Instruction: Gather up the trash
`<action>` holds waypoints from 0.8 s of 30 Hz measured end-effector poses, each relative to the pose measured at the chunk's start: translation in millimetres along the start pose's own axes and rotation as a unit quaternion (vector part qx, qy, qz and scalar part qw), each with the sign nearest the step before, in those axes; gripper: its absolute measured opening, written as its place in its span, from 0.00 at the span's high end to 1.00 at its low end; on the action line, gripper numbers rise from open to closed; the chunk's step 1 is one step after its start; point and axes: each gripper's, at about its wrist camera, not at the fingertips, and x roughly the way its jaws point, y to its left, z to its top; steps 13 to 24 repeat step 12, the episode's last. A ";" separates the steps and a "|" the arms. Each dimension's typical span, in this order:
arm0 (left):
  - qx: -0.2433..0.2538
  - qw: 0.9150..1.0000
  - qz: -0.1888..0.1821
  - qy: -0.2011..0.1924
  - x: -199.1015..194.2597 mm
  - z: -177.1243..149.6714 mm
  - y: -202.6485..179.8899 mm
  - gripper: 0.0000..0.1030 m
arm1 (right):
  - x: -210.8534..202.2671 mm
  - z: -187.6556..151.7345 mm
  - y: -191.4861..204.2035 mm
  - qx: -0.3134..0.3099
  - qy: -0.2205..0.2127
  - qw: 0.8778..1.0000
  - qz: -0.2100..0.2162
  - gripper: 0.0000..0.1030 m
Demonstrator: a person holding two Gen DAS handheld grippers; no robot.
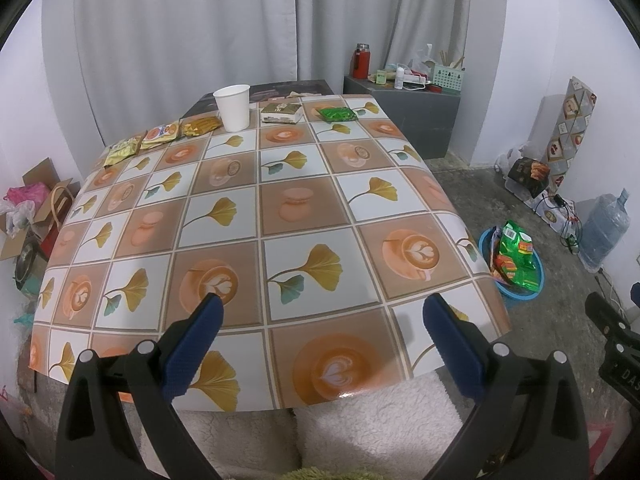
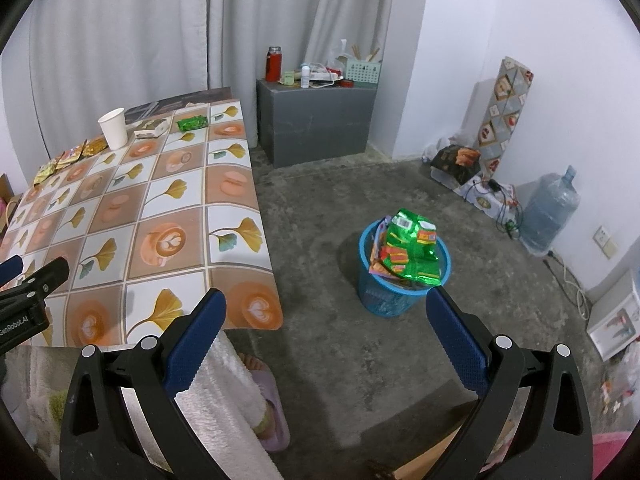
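**Wrappers along the far table edge, bin already stuffed**

In the left wrist view, the left gripper (image 1: 322,308) hangs over the near edge of the table (image 1: 280,216), its blue fingers (image 1: 192,352) spread wide with nothing between them. At 10 o'clock on the far edge lie a yellow wrapper (image 1: 122,152), an orange wrapper (image 1: 160,135) and a gold wrapper (image 1: 202,125), side by side and touching. Next, at 11 o'clock, stands an upright paper cup (image 1: 233,107); whether anything is inside cannot be told. At 12 o'clock sit a tan packet (image 1: 282,113) and, just beside it, a green packet (image 1: 335,113). The middle of the tablecloth is bare all the way to the near edge. At 3 o'clock, on the floor off the table's right edge, the blue bin (image 1: 520,292) is half hidden by the tabletop, with green bags (image 1: 516,252) sticking out above its rim.

The right wrist view shows the whole bin (image 2: 384,300) at 1 o'clock, standing well apart from the table (image 2: 224,216) on open concrete floor (image 2: 320,208), its green bags (image 2: 412,248) heaped over the rim. The right gripper (image 2: 322,308) is spread wide and holds nothing. This view alone shows a slippered foot (image 2: 268,384) below the table's near corner, and part of the left gripper (image 2: 36,280) at 9 o'clock. A grey cabinet (image 2: 316,116) stands at 12 o'clock and a water jug (image 2: 548,208) at 2 o'clock by the wall.
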 end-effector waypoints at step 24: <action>0.000 1.000 0.000 0.000 0.0 -1.0 1.6 0.05 | -0.1 0.7 -0.5 0.000 -0.001 1.000 0.001 0.07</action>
